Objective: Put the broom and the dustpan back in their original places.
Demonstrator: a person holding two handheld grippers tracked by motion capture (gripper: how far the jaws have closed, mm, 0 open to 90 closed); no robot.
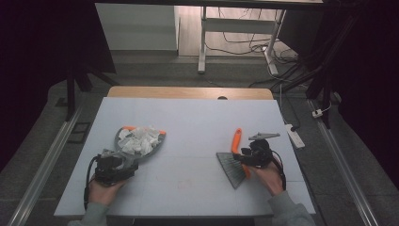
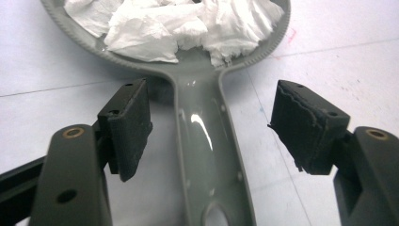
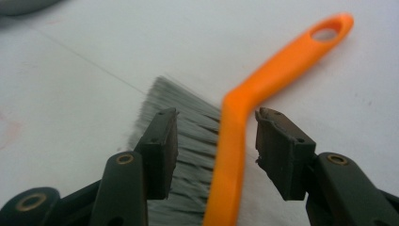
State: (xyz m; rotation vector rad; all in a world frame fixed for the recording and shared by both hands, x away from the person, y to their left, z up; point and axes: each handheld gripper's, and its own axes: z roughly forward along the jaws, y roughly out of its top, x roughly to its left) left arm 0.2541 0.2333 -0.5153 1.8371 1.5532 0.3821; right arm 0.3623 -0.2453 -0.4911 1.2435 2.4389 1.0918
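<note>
White table [image 1: 188,117] holds dustpan [image 1: 141,143] and brush [image 1: 234,162].

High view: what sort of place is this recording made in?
Probably a lab or recording studio, not a home. The white table stands between dark curtains, loose cables trail over the floor behind it, and a power strip lies beside the table.

No readable text, label, brand or number shows anywhere.
</note>
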